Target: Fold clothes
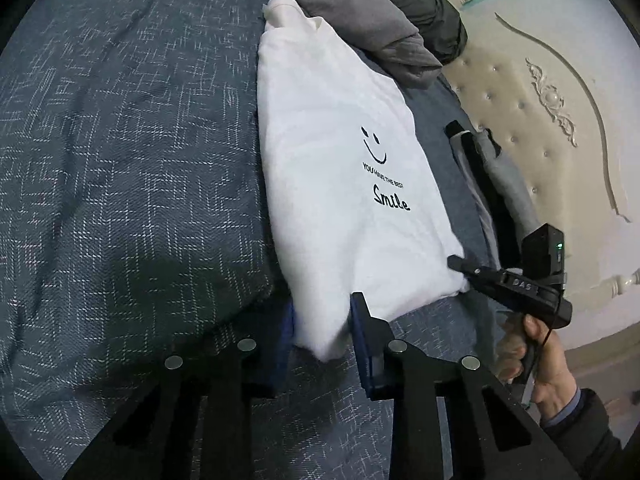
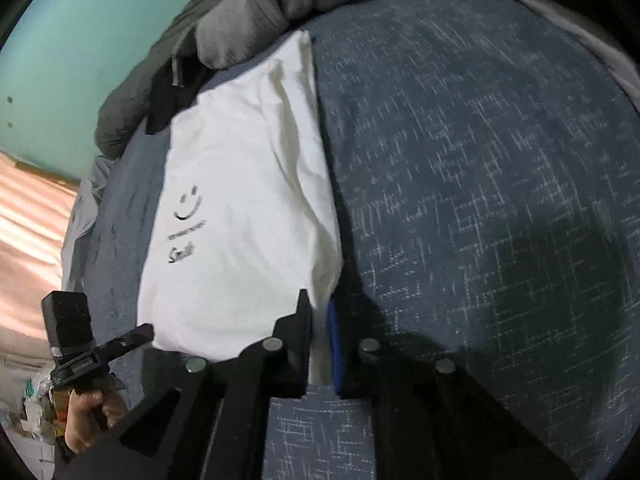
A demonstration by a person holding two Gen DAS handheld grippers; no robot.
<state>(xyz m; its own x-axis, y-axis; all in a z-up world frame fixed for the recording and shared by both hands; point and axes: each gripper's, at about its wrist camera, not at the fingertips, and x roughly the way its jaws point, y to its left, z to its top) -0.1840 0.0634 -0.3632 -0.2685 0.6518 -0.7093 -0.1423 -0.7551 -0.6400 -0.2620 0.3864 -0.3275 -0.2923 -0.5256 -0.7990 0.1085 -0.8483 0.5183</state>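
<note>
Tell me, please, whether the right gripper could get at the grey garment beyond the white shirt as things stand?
Probably not yet: the right gripper is shut on the white shirt, and the grey garment lies beyond the shirt's far end.

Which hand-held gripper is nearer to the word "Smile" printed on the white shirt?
Left. The left hand-held gripper grips the white shirt on the printed side; the right hand-held gripper grips the opposite corner.

A folded white shirt [image 1: 340, 184] with a smiley and "Smile" print lies on the dark blue bedspread [image 1: 120, 160]; the left gripper [image 1: 322, 334] clasps its near corner; the right gripper [image 1: 460, 266] touches its right corner; grey clothes [image 1: 360, 20] lie beyond.
</note>
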